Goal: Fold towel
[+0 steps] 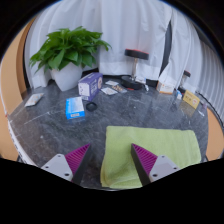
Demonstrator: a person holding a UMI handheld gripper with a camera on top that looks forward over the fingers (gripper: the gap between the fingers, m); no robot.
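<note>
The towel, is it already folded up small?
No, the green towel lies spread flat on the table, just ahead of the open hand-held gripper.

Office-like room — potted plant [68, 52], white curtains [120, 28], cluttered marble table [50, 128].

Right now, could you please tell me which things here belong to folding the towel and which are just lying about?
For the job: green towel lying flat on the table; gripper, jaws open, near its edge.

Lying about: potted plant, blue packet, small box, bar stool.
</note>
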